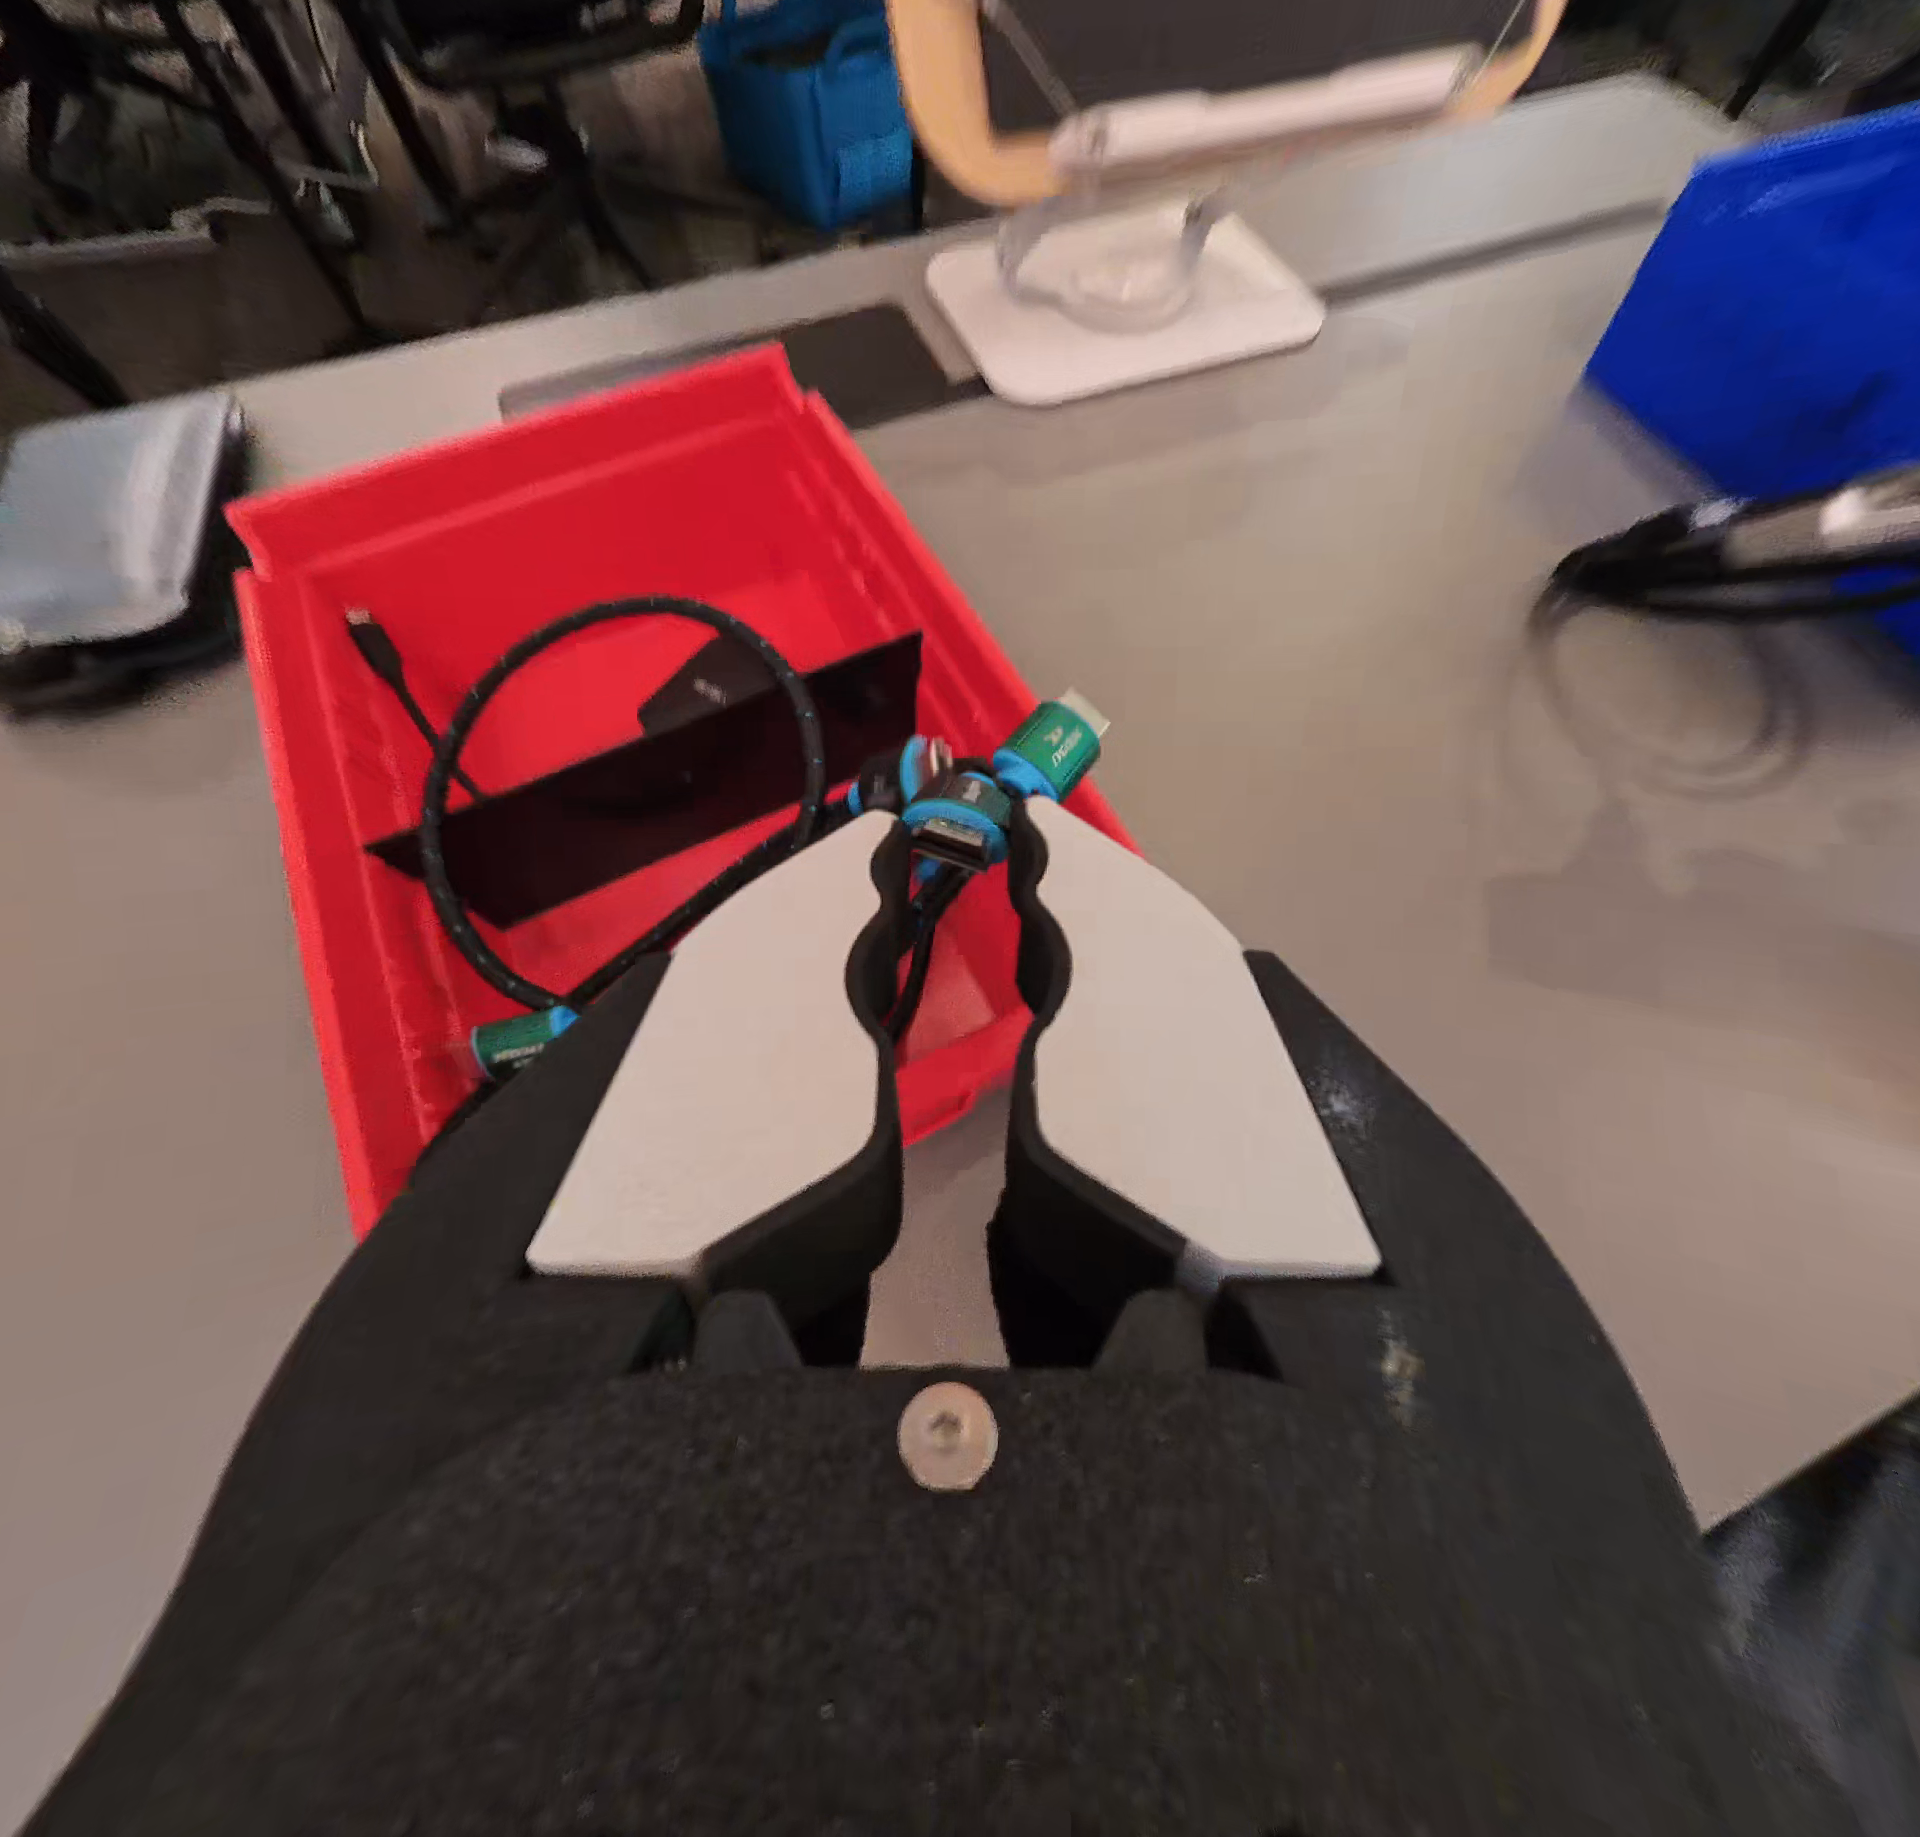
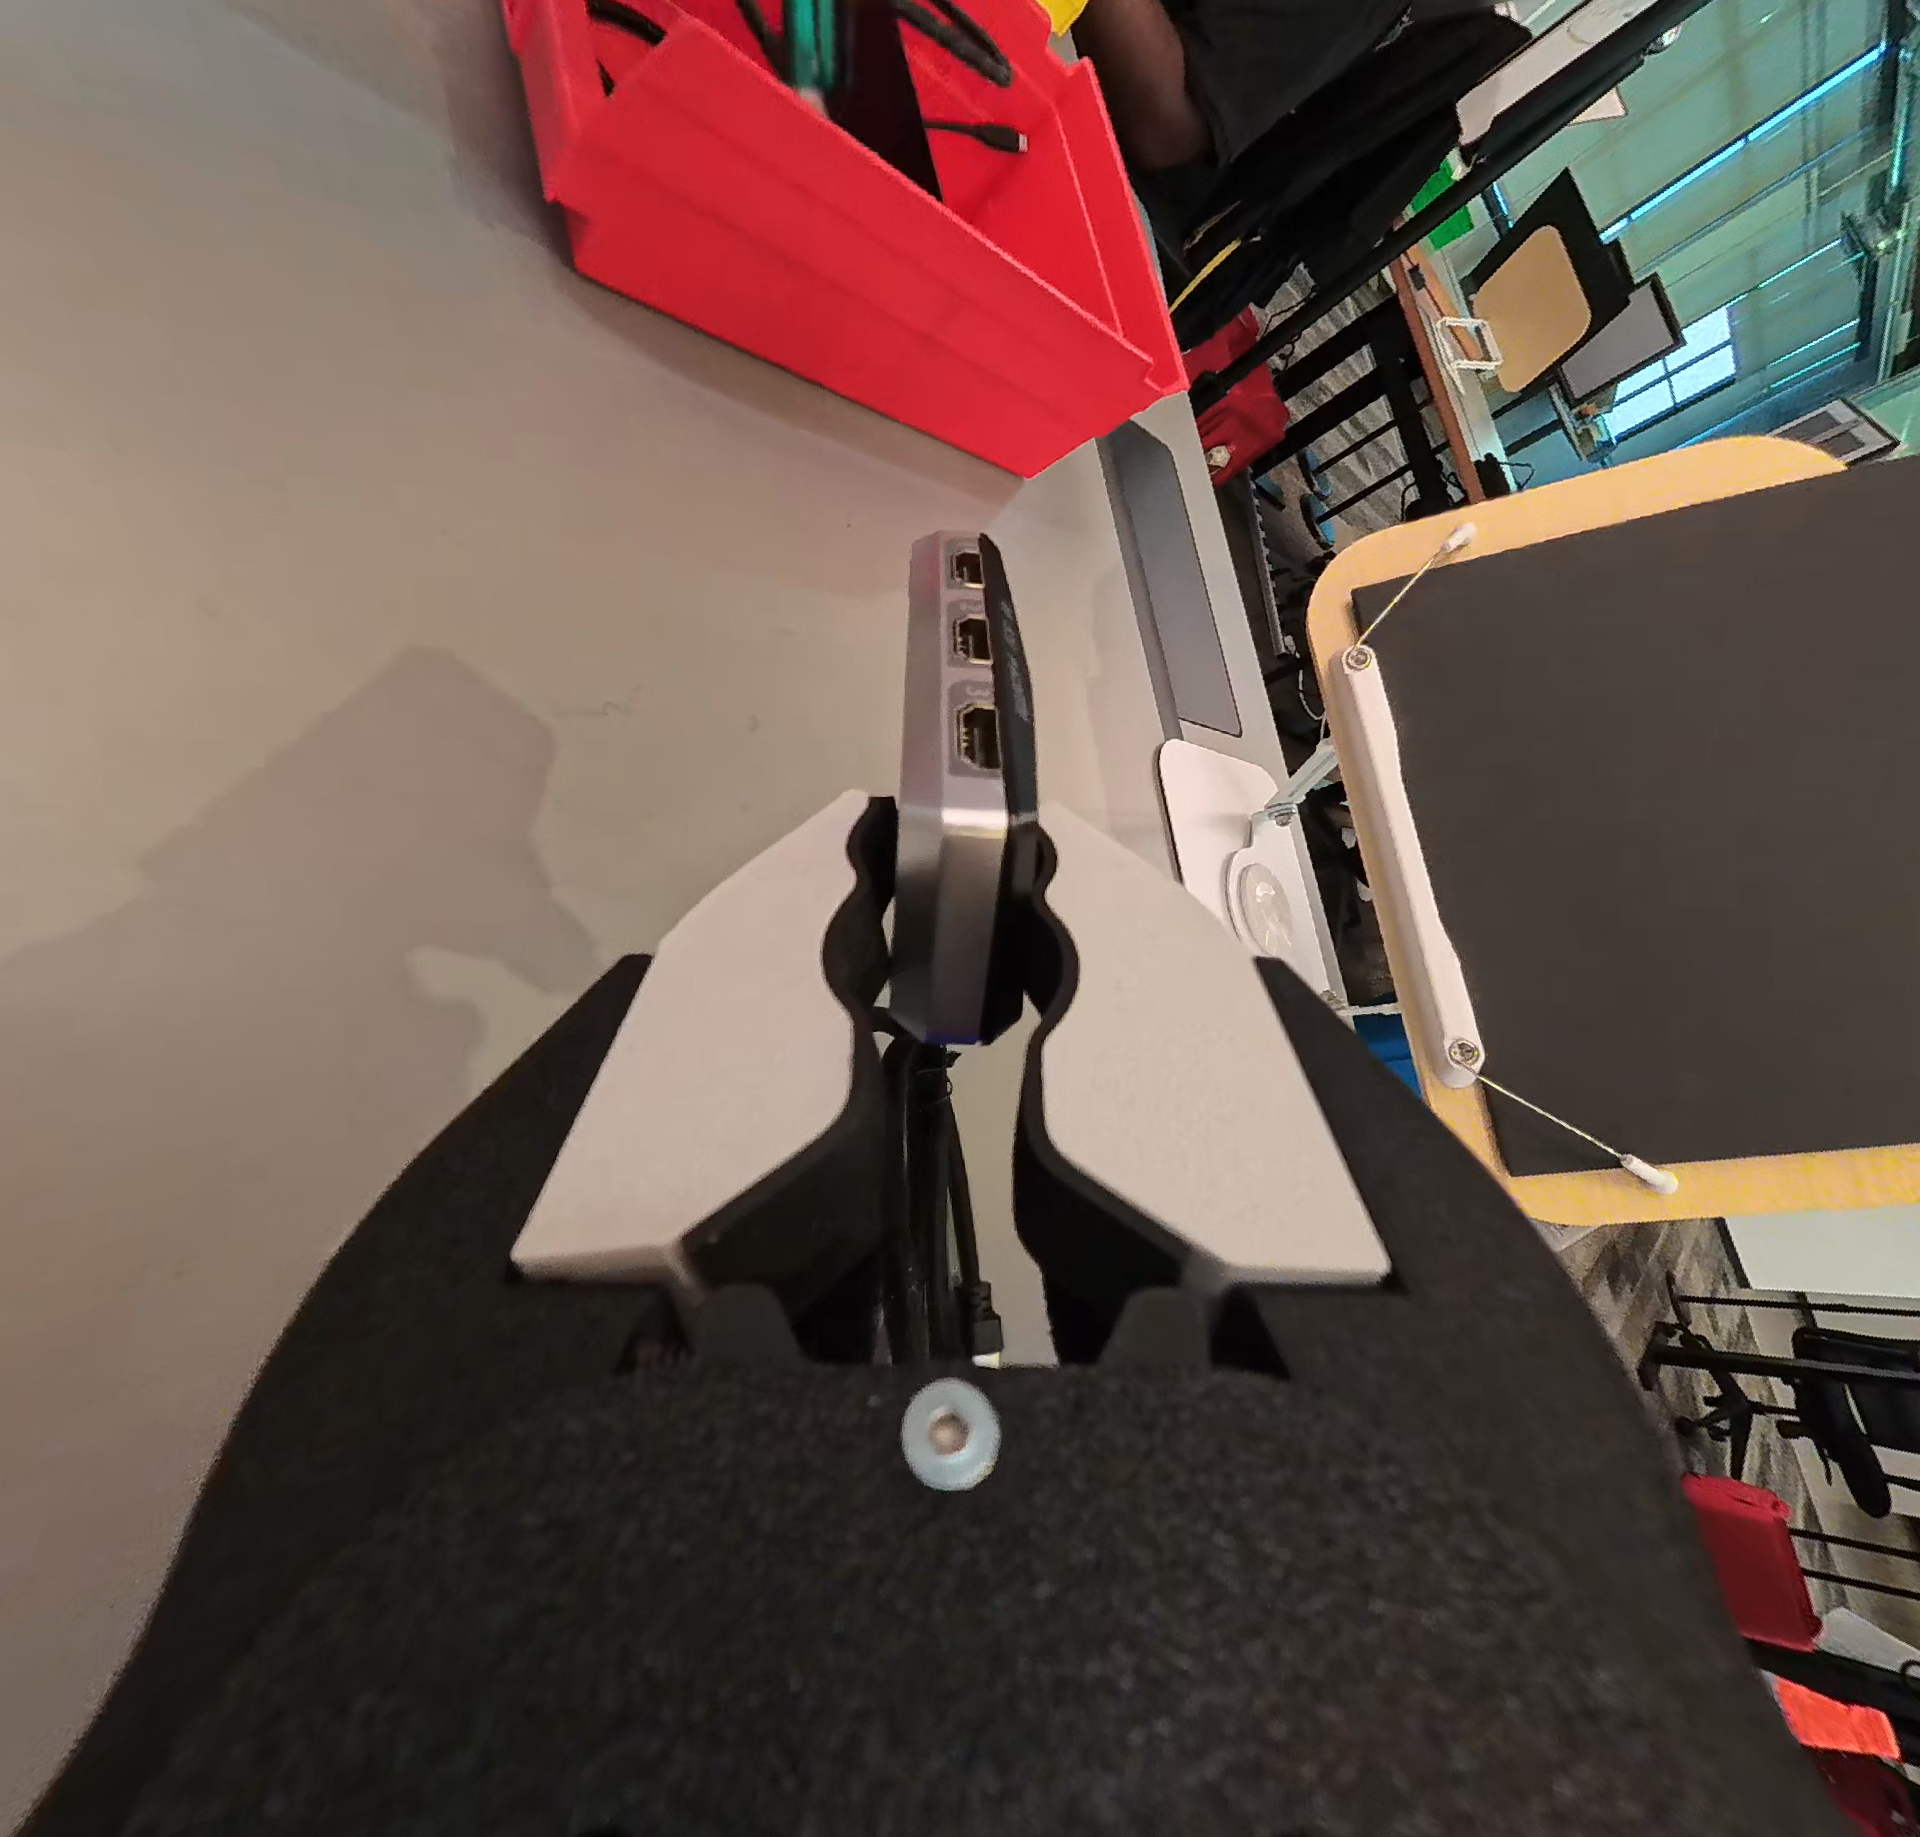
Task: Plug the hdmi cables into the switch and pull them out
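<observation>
**Claw status: both loaded**

We find the left claw (image 1: 951,831) narrowed around a bundle of hdmi cables (image 1: 951,842), its fingertips (image 1: 831,852) pinching the braided leads just behind the green-and-blue plugs. Directly beyond and beneath it sits the red bin (image 1: 582,540) on the grey counter (image 1: 1299,748), with one more looped cable (image 1: 623,800) inside.

We find the right claw (image 2: 951,842) clamped on the grey switch (image 2: 951,852), held edge-up, three ports facing us. The bin lies ahead, well apart.
</observation>
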Motion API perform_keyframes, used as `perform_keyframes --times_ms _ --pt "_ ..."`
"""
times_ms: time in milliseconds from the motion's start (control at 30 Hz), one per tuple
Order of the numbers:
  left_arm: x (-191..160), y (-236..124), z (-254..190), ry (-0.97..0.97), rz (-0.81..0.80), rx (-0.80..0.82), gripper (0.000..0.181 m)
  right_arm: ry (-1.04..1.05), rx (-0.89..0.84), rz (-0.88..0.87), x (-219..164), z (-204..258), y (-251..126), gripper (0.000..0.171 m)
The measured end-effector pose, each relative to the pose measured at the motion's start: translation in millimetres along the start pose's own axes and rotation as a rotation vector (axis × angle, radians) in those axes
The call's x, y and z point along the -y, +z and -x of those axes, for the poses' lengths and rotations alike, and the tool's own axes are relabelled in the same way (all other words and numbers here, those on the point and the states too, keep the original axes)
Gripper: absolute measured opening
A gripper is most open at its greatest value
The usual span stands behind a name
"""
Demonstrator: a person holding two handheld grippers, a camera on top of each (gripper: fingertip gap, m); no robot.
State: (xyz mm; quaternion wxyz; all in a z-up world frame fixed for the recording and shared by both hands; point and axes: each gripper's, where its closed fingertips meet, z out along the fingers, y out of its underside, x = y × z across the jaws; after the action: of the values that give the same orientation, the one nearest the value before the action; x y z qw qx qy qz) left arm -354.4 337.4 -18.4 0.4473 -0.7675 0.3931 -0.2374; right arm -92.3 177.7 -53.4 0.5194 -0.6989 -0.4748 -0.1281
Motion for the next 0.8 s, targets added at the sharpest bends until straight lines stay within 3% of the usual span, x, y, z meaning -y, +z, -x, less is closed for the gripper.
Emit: perform_keyframes --times_ms 267,367,500,733,800 --pt "74.1 -47.8 -19.3 -0.061 -0.258 -0.19 0.014 -0.006 -0.02 -0.014 6.8 -5.1 -8.2 0.022" --pt "79.7 -59.8 -30.4 0.021 -0.281 -0.192 0.013 -0.004 -0.027 -0.018 8.0 -7.4 -10.6 0.022" --pt "75.2 -67.4 -7.8 0.166 -0.194 -0.029 0.006 -0.005 -0.026 -0.019 8.4 -6.9 -10.8 0.022" --pt "67.2 -66.8 -9.9 0.186 -0.178 -0.126 0.005 -0.019 -0.022 -0.015 10.5 -4.4 -8.0 0.022" --pt "74.5 -79.4 -31.9 0.17 -0.251 -0.247 0.0 -0.018 -0.023 -0.014 10.3 -4.5 -8.2 0.022"
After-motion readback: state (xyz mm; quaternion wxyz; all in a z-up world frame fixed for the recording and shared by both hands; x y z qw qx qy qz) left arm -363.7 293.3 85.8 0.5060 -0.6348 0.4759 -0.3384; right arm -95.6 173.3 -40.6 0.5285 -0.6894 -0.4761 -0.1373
